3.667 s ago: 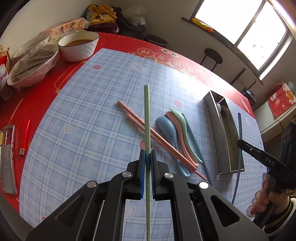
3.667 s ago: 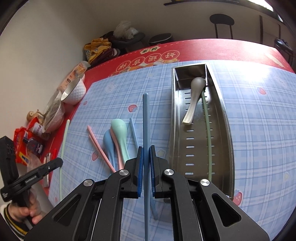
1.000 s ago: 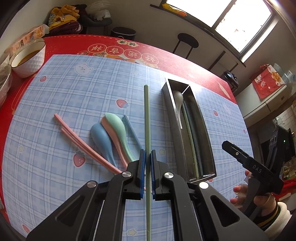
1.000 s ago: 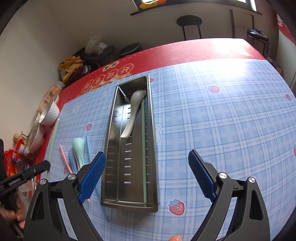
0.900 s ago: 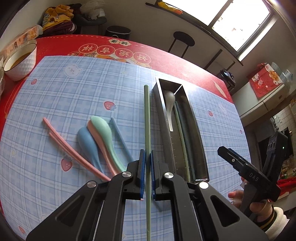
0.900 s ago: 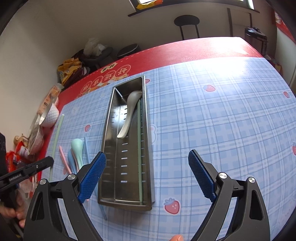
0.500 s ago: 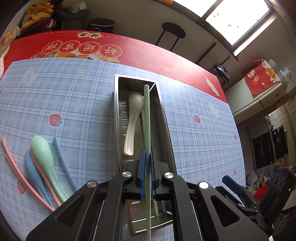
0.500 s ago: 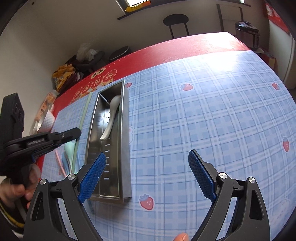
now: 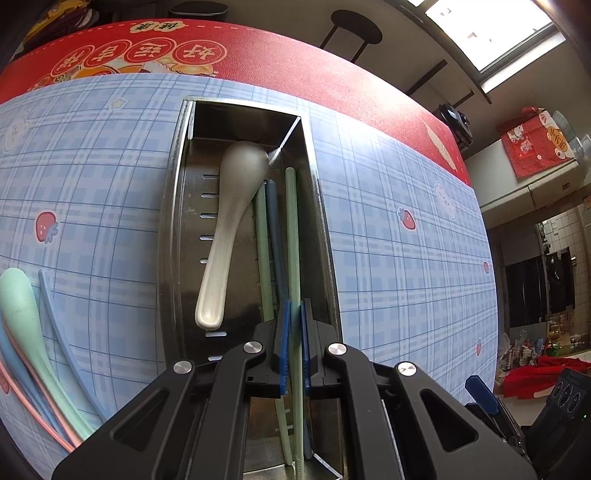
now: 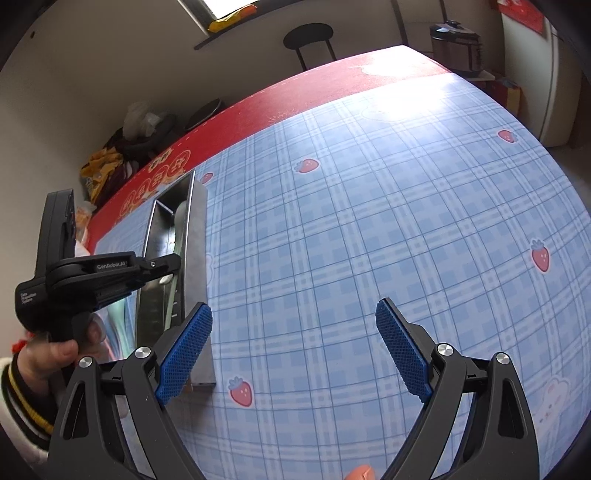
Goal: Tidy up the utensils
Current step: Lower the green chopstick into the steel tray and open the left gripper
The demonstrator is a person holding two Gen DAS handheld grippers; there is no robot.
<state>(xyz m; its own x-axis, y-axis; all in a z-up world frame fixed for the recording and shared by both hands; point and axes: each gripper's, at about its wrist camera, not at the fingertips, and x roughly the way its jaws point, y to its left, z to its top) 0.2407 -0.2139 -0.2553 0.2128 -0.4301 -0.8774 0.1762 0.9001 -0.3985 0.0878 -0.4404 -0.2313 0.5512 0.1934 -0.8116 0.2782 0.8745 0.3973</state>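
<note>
Black grippers, blue textured pads, silver screws; striped knit cuff, white "GenRobot.AI" lettering.

A red table carries a blue plaid mat, with a steel tray mid-frame and pastel spoons lower left.

Quick tally: one steel utensil tray, center of the left wrist frame. One grey-white spoon in it, plus three chopsticks: two green, and, one dark blue. Lower left: one mint spoon, one blue chopstick, more partly hidden. Two stools, one per view.
</note>
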